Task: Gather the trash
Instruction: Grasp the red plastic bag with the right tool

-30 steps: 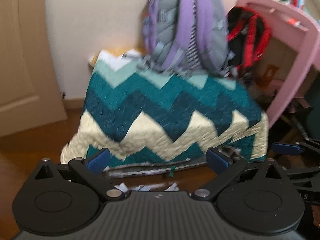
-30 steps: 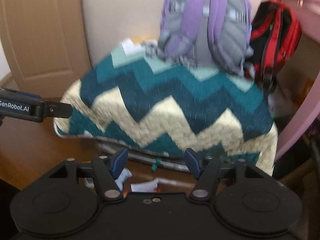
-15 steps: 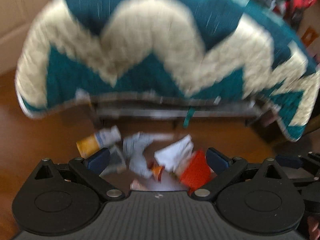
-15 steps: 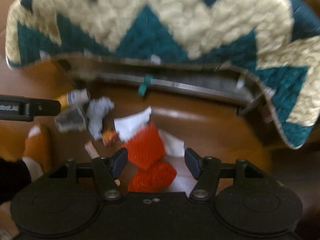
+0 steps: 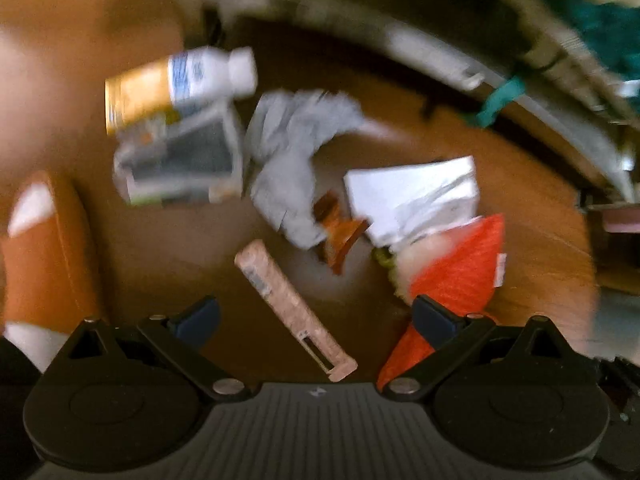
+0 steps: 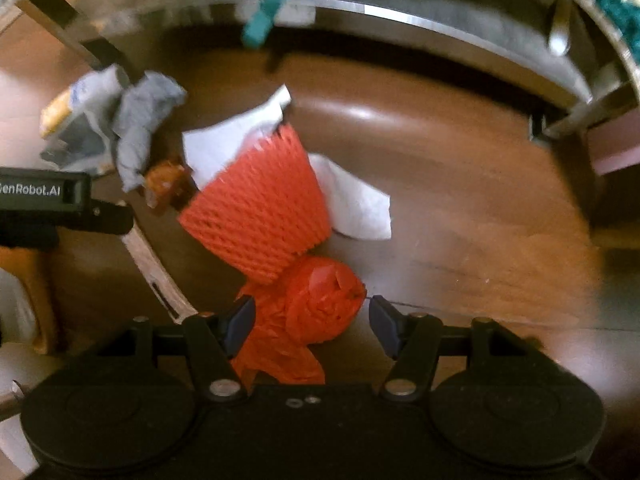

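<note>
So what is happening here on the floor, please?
A person holds two grippers over trash scattered on a wooden floor. The right gripper is open, with a crumpled red wrapper between its jaws, not yet pinched. The left gripper is open above a pinkish stick. Nothing is picked up.

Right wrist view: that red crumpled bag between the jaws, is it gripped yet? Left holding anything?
Nothing held. The right gripper is open, its jaws either side of the red crumpled bag without pressing it. The left gripper is open above the floor litter.
</note>
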